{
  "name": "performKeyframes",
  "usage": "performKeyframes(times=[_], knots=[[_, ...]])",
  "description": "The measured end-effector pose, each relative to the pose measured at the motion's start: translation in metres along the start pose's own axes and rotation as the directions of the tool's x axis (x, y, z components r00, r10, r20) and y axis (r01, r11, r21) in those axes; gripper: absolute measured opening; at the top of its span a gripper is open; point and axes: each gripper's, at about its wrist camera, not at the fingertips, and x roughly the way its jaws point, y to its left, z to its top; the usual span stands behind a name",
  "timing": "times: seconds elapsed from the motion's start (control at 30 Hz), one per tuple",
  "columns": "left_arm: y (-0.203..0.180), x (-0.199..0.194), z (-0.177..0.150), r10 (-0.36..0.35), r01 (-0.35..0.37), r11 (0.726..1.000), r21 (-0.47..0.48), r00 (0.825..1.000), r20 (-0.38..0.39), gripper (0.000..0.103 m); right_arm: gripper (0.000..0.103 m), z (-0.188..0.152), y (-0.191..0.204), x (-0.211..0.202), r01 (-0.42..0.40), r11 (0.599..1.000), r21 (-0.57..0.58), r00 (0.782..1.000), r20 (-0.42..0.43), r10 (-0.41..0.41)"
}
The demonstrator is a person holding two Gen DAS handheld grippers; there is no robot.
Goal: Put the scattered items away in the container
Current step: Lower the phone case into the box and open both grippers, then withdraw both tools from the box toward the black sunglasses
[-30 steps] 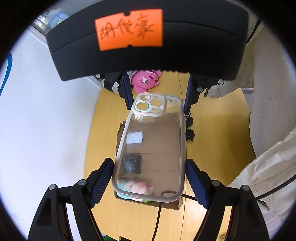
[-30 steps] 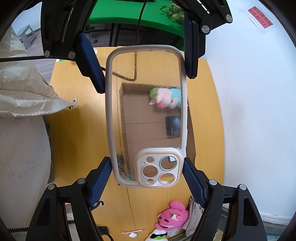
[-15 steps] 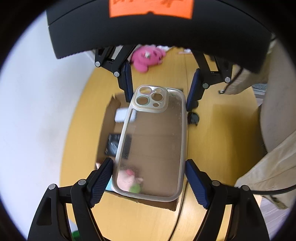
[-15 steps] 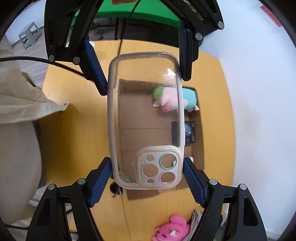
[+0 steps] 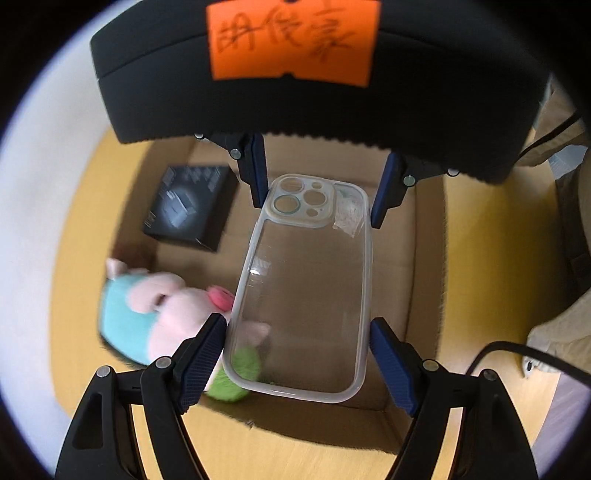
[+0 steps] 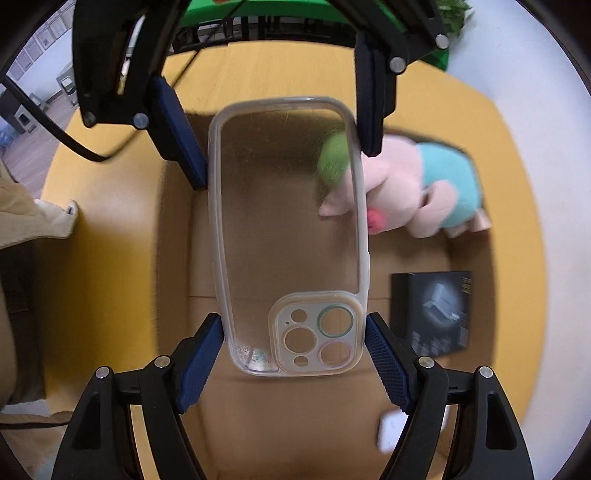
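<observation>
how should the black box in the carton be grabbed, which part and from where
Probably from above, across its two long edges. The black box lies flat on the carton floor, face up, apart from the plush pig, so its sides look free for fingers; the far edge sits near the wall.

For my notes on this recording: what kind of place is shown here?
Probably an indoor room used for recording, though I cannot be sure. A round yellow wooden table holds an open brown cardboard box, and a green cloth backdrop and a pale wall are behind.
</observation>
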Motion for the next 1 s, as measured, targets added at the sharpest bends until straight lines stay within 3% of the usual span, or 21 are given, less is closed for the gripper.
performKeyframes(times=[0.27,0.47,0.53,0.77,0.87,0.93,1.0], knots=[[-0.005,0.046,-0.023,-0.087,0.087,0.996,-0.004,0.994,-0.072,0.079,0.082,-0.004,0.002,0.054,-0.065,0.997,0.03,0.996,0.058,0.063],[-0.01,0.056,-0.034,-0.11,0.102,0.993,-0.056,0.983,-0.149,0.08,0.086,-0.002,0.009,0.081,-0.067,0.997,0.044,0.998,0.021,0.066],[-0.014,0.05,-0.039,-0.092,0.085,0.995,-0.05,0.983,-0.158,0.08,0.093,-0.002,0.009,0.087,-0.067,0.996,0.064,0.998,0.01,0.067],[-0.026,-0.002,-0.065,-0.039,0.027,0.994,-0.108,0.992,-0.118,0.08,0.096,0.003,0.02,0.072,-0.007,0.998,0.07,0.999,0.038,0.004],[-0.027,-0.036,-0.083,-0.009,-0.008,0.975,-0.223,0.997,-0.074,0.08,0.096,-0.003,0.02,0.044,0.03,0.99,0.139,0.996,0.081,-0.041],[-0.028,-0.058,-0.096,0.018,-0.028,0.948,-0.317,0.999,-0.034,0.08,0.096,-0.013,0.018,0.019,0.036,0.974,0.222,0.992,0.111,-0.061],[-0.027,-0.076,-0.104,0.05,-0.04,0.902,-0.43,0.999,0.012,0.08,0.096,-0.025,0.017,-0.01,0.045,0.946,0.322,0.985,0.143,-0.095]])
